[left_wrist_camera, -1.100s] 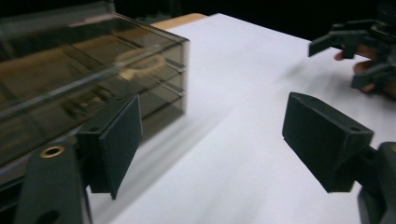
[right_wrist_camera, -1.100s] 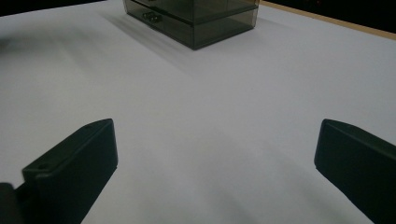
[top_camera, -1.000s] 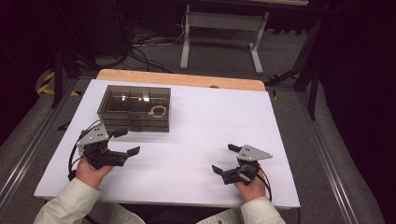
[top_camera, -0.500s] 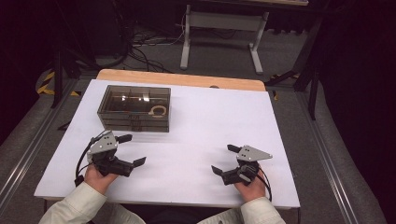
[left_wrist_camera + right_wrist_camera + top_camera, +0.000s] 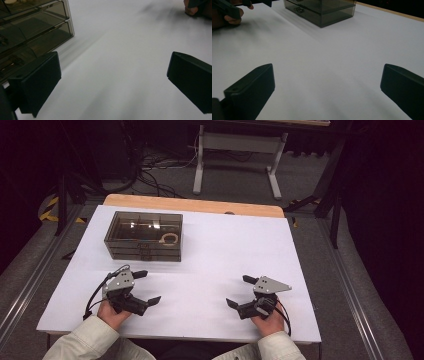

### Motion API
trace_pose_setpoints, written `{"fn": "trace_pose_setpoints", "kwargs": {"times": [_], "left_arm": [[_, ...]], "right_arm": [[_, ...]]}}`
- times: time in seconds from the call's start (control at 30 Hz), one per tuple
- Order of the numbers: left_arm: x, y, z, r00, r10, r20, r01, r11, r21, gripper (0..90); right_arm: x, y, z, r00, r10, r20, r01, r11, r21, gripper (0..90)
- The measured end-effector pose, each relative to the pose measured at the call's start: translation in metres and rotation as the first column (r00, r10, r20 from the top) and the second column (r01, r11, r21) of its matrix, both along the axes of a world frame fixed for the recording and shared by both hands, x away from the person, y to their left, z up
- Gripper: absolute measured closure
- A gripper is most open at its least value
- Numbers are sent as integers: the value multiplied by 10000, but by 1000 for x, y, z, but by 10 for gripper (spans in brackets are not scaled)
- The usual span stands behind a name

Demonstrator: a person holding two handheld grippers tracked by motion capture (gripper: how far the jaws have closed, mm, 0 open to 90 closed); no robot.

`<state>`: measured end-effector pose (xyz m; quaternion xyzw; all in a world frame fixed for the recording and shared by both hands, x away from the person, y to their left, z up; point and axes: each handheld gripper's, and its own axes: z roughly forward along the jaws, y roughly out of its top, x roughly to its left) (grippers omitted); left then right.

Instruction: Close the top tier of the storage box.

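Note:
A smoky see-through drawer box stands at the back left of the white table, with a pale ring in its top part. My left gripper rests low in front of the box. Its jaws have just been opening and stand wide with nothing between them. The box's drawer fronts lie to the left of the jaws. My right gripper sits at the front right, open and empty. It looks across bare tabletop toward the box.
A wooden strip runs along the table's far edge. Beyond it are a metal stand and cables on the floor. Rails flank both sides of the table. The other hand appears far left in the right gripper view.
My left hand has sunk and drawn back toward the table's near edge, away from the box, and its jaws have spread wider. The right hand has kept still.

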<state>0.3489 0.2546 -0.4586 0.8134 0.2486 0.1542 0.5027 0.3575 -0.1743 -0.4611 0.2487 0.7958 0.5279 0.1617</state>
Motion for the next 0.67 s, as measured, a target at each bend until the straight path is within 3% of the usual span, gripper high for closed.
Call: {"fn": "trace_pose_setpoints", "kwargs": {"times": [0.17, 0.67], "left_arm": [[-1, -2, 0, 9998, 9, 198, -11, 10000, 97, 1], [-1, 0, 1, 9995, 202, 225, -201, 9998, -43, 1]], "right_arm": [[0, 1, 0, 10000, 7, 19, -7, 10000, -8, 0], [1, -1, 0, 10000, -31, 23, 31, 10000, 81, 0]]}}
